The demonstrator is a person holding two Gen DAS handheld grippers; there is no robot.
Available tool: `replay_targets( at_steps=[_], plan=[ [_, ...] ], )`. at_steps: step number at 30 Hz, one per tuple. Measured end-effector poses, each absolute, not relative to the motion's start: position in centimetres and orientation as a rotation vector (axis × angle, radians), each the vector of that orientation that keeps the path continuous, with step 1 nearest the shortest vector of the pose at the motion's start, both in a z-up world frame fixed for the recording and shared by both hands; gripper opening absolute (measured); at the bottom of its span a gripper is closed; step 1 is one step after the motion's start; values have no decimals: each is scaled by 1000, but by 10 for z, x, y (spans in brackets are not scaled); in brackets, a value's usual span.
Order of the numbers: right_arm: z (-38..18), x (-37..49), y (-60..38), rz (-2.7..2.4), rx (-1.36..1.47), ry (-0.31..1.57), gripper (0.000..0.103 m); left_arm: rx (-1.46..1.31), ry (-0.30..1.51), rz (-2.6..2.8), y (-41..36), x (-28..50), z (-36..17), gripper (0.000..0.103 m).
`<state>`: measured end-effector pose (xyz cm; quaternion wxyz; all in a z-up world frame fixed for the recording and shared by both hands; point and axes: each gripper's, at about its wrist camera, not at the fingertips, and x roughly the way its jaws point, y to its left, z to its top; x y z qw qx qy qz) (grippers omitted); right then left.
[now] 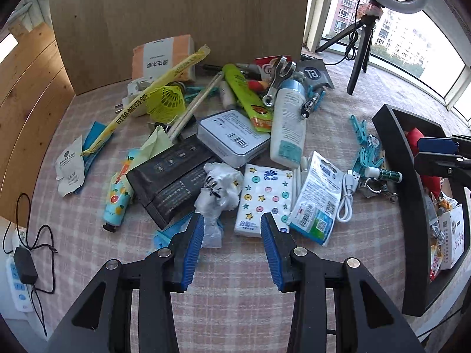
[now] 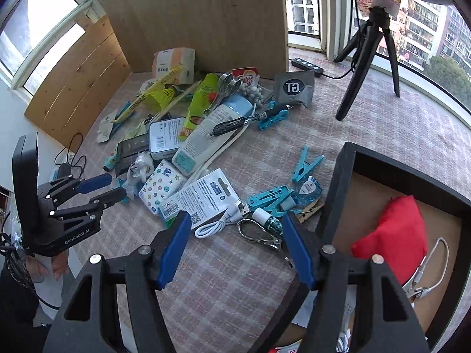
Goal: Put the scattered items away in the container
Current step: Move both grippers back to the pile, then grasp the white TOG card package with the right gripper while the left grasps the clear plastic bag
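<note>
With both claws empty and parted, the left claw (image 1: 232, 228) should settle squarely over the tissue pack (image 1: 265, 200) lying on the table beside the black container (image 1: 412, 194), while the right claw (image 2: 235, 229) keeps clear.

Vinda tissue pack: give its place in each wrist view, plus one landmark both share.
Left wrist: Vinda tissue pack lies low centre, just beyond the open left claw.
Right wrist: the pack lies left of centre.
Shared landmark: white USB cable, to its right in both.
</note>
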<state>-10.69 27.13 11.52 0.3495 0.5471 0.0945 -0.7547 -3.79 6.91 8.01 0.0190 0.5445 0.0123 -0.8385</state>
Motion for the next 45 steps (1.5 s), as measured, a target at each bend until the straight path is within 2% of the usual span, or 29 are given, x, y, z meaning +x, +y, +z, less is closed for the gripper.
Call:
replay_targets(
  at_steps=[4,9,13,19,23,38,45],
  plan=[
    [104,-96,237,-1849,1359,396,67,1726,29,-2590,54,-38,70,38],
    [87,-85,210,-1753,1370,528,69,1757,-75,-2620,56,-45,63,36],
    [71,-93,214,-1728,1554,358,69,1782,-186,-2644,58,-53,60,36],
    [48,-110,227,-1724,1835,-53,69,1834,-319,-2680,63,-59,53,36],
    [39,-117,224,-1752,1919,-186,69,1844,-403,-2722,67,-60,51,36],
    [18,-130,202,-1836,2057,-280,69,1898,-400,-2784,57,-78,42,36],
    [11,-138,187,-1879,2091,-232,71,1883,-404,-2795,58,-77,40,36]
  ],
)
